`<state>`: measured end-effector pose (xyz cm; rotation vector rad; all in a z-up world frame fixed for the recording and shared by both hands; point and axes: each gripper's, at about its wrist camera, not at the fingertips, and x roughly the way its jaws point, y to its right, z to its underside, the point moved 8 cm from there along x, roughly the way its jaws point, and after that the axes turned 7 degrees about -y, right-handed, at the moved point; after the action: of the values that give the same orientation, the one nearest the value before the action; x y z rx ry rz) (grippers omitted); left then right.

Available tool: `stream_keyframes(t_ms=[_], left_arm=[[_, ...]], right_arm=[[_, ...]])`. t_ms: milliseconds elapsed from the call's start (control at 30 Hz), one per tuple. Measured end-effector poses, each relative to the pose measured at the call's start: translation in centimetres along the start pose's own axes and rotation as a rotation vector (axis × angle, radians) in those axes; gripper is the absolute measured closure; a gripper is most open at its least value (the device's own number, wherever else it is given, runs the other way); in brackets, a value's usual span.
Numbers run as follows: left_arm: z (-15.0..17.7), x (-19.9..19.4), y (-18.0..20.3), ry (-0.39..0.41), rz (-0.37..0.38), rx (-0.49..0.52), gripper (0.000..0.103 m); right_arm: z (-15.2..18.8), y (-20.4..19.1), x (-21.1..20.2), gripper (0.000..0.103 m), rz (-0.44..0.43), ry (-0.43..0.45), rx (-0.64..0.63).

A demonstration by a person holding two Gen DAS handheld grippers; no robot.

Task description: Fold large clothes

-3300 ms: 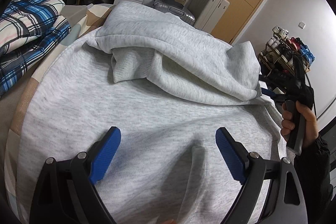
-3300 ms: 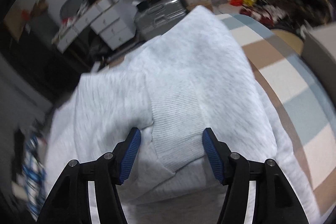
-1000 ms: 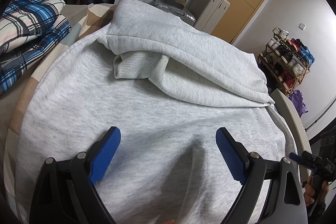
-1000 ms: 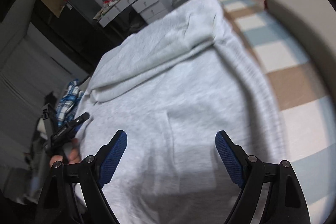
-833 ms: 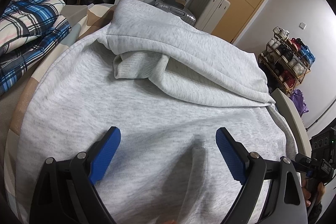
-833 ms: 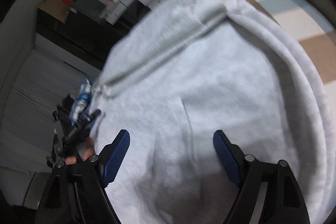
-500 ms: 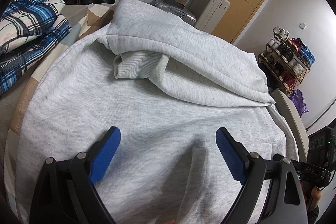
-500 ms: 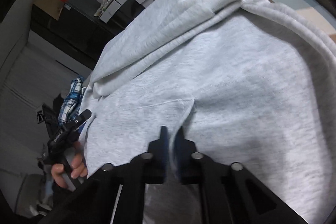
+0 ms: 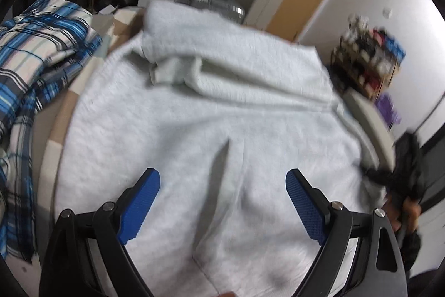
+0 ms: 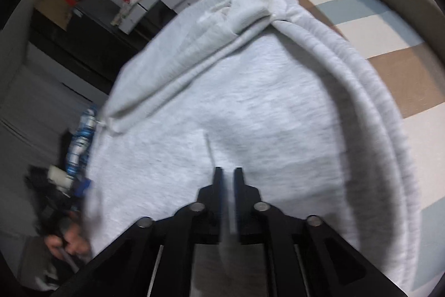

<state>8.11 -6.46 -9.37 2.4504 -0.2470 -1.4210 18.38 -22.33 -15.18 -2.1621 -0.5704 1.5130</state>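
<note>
One grey hoodie (image 9: 211, 107) lies spread across the bed (image 10: 383, 27), its sleeves folded in over the chest, ready for the body fold. At the hem near the pocket seam, the right hand-held gripper (image 10: 228, 180) has just eased its jaws a little, yet a thin ridge of fabric sits pinched between them, probably to lift that edge. Over the lower front hangs the left hand-held gripper (image 9: 222, 202), jaws wide, holding nothing. Beside the hoodie a plaid blanket (image 9: 36, 46) is heaped.
</note>
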Motion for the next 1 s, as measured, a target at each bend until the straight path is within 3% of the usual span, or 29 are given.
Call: stream_keyframes(t_ms=[33, 100, 367, 533, 567, 633, 733, 833, 1000], left_arm=[[0.3, 0.6, 0.3, -0.015, -0.015, 0.016, 0.014], [0.3, 1.3, 0.7, -0.027, -0.018, 0.029, 0.014], [-0.3, 0.5, 3.0, 0.023, -0.002, 0.069, 0.014], [0.0, 2.2, 3.2, -0.018, -0.030, 0.108, 0.016], [0.3, 2.6, 3.0, -0.033, -0.026, 0.104, 0.020], [0.6, 3.2, 2.5, -0.066, -0.011, 0.078, 0.054], [0.8, 3.2, 2.0, -0.075, 0.005, 0.053, 0.083], [1.1, 2.2, 2.4, -0.055, 0.003, 0.085, 0.097], [1.5, 1.5, 3.0, -0.055, -0.038, 0.127, 0.100]], right_arm=[[0.0, -0.2, -0.1, 0.068, -0.009, 0.001, -0.004], [0.2, -0.6, -0.1, 0.059, -0.021, 0.001, -0.014], [0.1, -1.3, 0.3, 0.057, -0.009, 0.003, -0.033], [0.2, -0.5, -0.3, 0.055, -0.031, 0.006, -0.030], [0.3, -0.4, -0.4, 0.054, -0.035, 0.006, -0.030], [0.3, -0.4, -0.4, 0.053, -0.047, 0.010, -0.031], [0.4, -0.5, -0.5, 0.052, -0.052, 0.013, -0.032], [0.5, -0.6, -0.5, 0.052, -0.045, 0.014, -0.035], [0.7, -1.7, 0.0, 0.052, 0.082, 0.019, -0.089]])
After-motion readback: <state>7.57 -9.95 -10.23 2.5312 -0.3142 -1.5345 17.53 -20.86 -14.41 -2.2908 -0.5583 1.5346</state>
